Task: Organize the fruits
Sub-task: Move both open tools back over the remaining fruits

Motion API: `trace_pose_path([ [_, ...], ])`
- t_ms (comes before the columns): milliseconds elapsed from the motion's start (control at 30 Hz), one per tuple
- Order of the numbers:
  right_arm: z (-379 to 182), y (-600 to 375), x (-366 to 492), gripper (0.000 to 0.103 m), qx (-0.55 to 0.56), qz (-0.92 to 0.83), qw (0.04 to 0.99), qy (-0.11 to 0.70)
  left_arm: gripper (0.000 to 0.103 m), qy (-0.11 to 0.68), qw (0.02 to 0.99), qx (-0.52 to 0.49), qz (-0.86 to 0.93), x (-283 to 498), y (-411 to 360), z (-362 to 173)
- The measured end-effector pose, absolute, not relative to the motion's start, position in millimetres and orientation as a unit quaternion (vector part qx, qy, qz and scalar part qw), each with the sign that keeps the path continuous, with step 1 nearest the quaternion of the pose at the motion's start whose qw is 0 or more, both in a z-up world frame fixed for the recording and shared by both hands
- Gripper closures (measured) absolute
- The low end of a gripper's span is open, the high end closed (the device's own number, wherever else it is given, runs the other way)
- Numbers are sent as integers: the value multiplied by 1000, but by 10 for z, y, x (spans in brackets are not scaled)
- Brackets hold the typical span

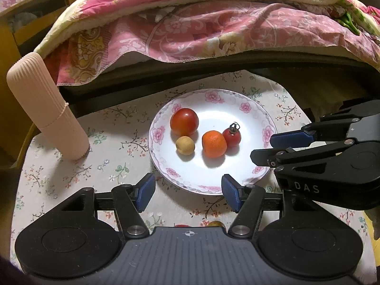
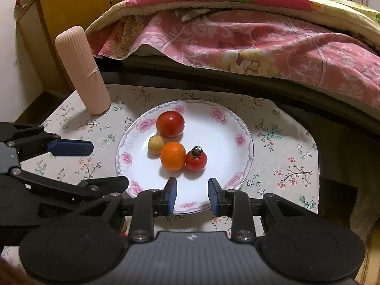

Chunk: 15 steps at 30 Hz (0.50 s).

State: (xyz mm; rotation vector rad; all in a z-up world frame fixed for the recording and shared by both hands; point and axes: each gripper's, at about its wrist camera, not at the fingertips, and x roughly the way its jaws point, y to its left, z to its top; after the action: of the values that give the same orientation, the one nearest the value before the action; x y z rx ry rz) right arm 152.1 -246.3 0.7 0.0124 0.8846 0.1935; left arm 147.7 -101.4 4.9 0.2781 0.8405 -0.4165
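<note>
Nearby, ribbed tube (image 1: pixel 45 104) beside plate (image 1: pixel 239 99); left gripper (image 1: pixel 187 191), right gripper (image 2: pixel 192 196) spread, empty

hidden: two fruits (image 1: pixel 215 224) mostly behind left hand-held gripper (image 1: pixel 187 193) | kind unclear

White plate (image 2: pixel 239 123) rimmed with pink flowers. On it: large red tomato (image 2: pixel 170 124), orange mandarin (image 2: pixel 173 156), small red tomato (image 2: pixel 196 159) with dark stem, pale yellow fruit (image 2: pixel 155 144). Cream tablecloth (image 2: pixel 285 156) printed with floral sprigs. Ribbed beige case (image 2: pixel 82 71). Pink floral quilt (image 2: pixel 249 42). Blue pads (image 2: pixel 172 196) on black gripper frames.
</note>
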Motion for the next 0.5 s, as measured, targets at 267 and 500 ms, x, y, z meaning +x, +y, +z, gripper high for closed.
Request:
trace_pose_path([
  [267, -19, -2418, 1448, 73, 3, 104, 895, 434, 33, 408, 879, 144, -198, 1395, -991, 54],
  [500, -49, -2347, 1384, 73, -4, 112, 892, 439, 33, 408, 878, 158, -195, 1321, -970, 62],
])
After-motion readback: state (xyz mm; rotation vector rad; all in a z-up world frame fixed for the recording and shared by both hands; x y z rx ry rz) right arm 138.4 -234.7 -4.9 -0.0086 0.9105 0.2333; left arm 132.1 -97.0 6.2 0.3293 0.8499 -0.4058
